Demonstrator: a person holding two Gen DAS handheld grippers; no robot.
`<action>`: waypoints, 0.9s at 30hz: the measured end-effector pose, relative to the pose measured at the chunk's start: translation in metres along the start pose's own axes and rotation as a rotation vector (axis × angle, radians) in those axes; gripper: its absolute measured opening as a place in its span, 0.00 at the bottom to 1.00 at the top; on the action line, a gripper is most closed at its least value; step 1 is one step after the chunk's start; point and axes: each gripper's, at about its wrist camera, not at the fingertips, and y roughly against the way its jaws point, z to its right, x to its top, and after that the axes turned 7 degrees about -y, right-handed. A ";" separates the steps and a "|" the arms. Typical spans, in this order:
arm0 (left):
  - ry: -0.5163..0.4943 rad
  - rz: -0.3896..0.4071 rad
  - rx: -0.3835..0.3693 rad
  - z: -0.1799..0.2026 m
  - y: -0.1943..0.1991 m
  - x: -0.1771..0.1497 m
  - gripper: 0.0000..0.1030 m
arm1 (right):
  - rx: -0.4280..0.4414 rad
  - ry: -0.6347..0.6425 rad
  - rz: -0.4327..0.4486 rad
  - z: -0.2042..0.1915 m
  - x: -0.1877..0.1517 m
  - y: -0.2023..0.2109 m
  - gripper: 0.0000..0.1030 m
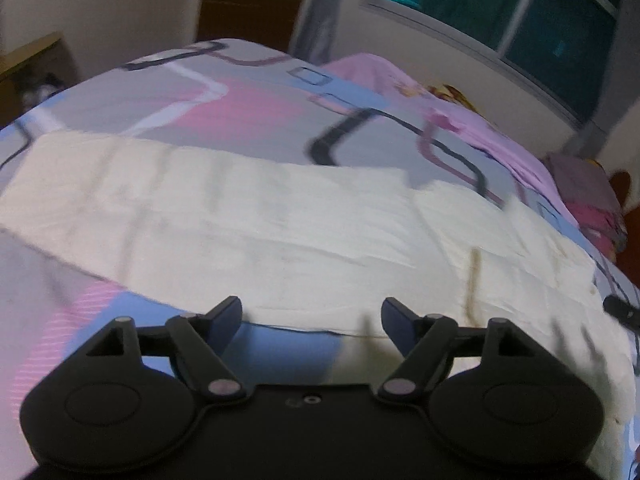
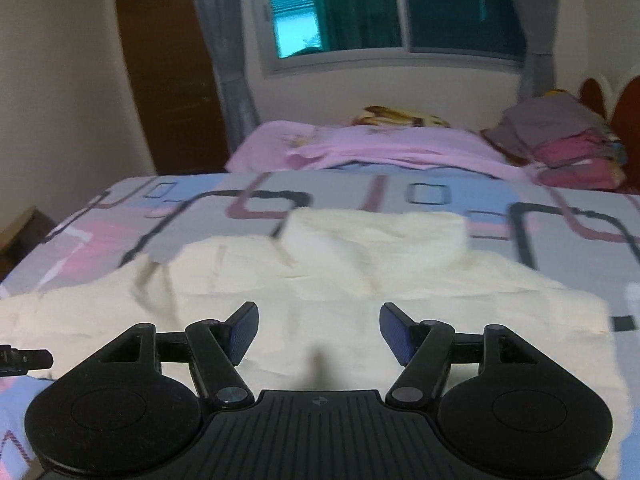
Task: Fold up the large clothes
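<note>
A cream garment (image 1: pixel 280 216) lies spread in a long band across the patterned bedsheet (image 1: pixel 168 92). My left gripper (image 1: pixel 312 320) hovers over its near edge, open, with nothing between the jaws. In the right wrist view the same cream garment (image 2: pixel 360 280) shows a folded part at its far end. My right gripper (image 2: pixel 319 330) stands open above the cloth and holds nothing. A tip of the left gripper (image 2: pixel 24 358) shows at the left edge of the right wrist view, and a dark tip of the right gripper (image 1: pixel 622 306) at the right edge of the left wrist view.
A pink blanket (image 2: pixel 380 144) lies at the far side of the bed. A stack of folded clothes (image 2: pixel 560 136) sits at the far right by the headboard (image 2: pixel 628 112). A window (image 2: pixel 380 8), curtains and a brown door (image 2: pixel 168 64) stand behind.
</note>
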 end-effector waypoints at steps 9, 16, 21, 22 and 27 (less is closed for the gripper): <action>0.224 -0.010 0.122 -0.105 0.008 -0.005 0.75 | 0.032 0.006 -0.085 -0.051 -0.027 -0.045 0.65; 0.384 0.015 0.152 -0.173 -0.004 -0.002 0.71 | -0.028 0.018 -0.185 -0.061 -0.050 -0.081 0.65; 0.422 0.044 0.113 -0.194 -0.021 0.005 0.70 | -0.031 -0.004 -0.171 -0.059 -0.047 -0.080 0.65; 0.426 0.053 0.108 -0.197 -0.024 0.007 0.69 | -0.031 -0.021 -0.144 -0.058 -0.045 -0.075 0.65; 0.443 0.095 0.105 -0.206 -0.031 0.012 0.47 | -0.134 -0.038 -0.078 -0.051 -0.046 -0.069 0.65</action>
